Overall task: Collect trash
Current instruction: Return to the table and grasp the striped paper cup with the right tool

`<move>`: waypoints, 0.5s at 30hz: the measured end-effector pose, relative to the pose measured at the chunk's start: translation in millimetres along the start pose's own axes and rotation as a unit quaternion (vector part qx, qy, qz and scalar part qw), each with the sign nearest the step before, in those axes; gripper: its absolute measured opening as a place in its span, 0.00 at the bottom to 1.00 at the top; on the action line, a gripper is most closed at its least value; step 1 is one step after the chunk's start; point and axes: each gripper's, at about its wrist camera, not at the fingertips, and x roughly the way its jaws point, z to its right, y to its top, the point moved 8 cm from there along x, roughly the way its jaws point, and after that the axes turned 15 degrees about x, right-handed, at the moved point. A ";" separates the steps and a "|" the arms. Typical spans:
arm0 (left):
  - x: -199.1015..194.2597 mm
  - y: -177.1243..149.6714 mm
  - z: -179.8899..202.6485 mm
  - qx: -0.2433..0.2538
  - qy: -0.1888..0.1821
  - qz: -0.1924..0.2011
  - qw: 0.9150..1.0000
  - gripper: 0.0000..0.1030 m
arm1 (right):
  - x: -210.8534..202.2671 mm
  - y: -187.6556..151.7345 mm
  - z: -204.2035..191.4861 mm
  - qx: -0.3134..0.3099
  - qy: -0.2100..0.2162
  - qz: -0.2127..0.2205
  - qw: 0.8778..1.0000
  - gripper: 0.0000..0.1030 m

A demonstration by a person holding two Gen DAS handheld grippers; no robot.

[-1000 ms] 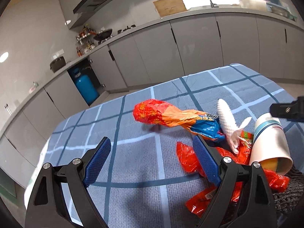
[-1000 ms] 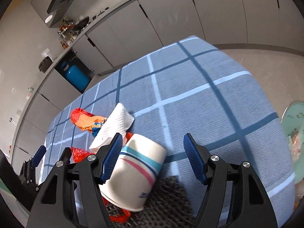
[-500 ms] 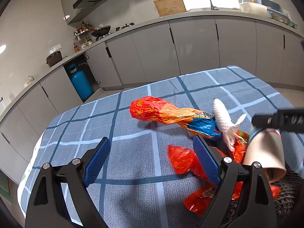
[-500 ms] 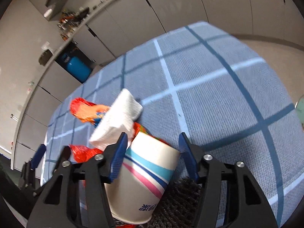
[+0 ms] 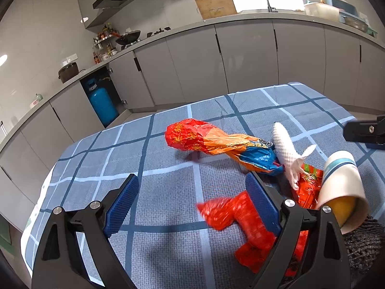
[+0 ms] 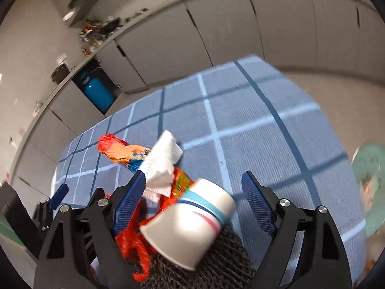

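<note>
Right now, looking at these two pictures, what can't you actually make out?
- Striped white paper cup: contents; right view shows only its outside.
- Dark knitted mat: cut off by the left view's edge, gripper frames covering it.
- Pale green round object: blurred, cropped at the right view's edge.

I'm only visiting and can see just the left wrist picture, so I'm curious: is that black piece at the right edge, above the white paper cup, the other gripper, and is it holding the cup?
Observer: Yes, that is the right gripper. Its jaws stand open, and the white paper cup lies on its side between them.
Operator: Is there anything off the table on that side?
Observer: A pale green round object lies past the right edge of the blue checked tablecloth. It is too blurred to identify.
Operator: Does the cup have only the teal stripe?
Observer: No, it also has a pink stripe.
</note>
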 end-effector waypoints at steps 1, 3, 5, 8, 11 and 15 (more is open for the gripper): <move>0.5 -0.4 -0.8 -0.002 -0.002 0.000 1.000 0.86 | 5.1 0.4 6.8 0.014 -0.005 -0.014 1.000 0.70; 1.6 -1.6 -2.7 -0.006 -0.004 0.000 1.000 0.86 | 16.9 -5.2 12.3 0.026 -0.007 -0.045 0.999 0.68; 2.2 -2.7 -3.8 -0.008 -0.005 -0.001 1.000 0.86 | 27.1 -15.5 11.3 0.035 -0.001 -0.074 0.997 0.68; 3.5 -4.2 -6.0 -0.008 -0.005 -0.002 1.000 0.86 | 43.8 -31.7 4.4 0.029 -0.004 -0.093 0.995 0.66; 3.9 -5.5 -7.9 -0.007 -0.002 -0.004 1.000 0.86 | 45.3 -31.9 0.2 0.022 0.005 -0.076 0.997 0.61; 4.9 -7.0 -8.7 -0.009 -0.003 -0.007 1.000 0.86 | 33.4 -29.2 -13.4 -0.005 0.023 -0.046 0.999 0.57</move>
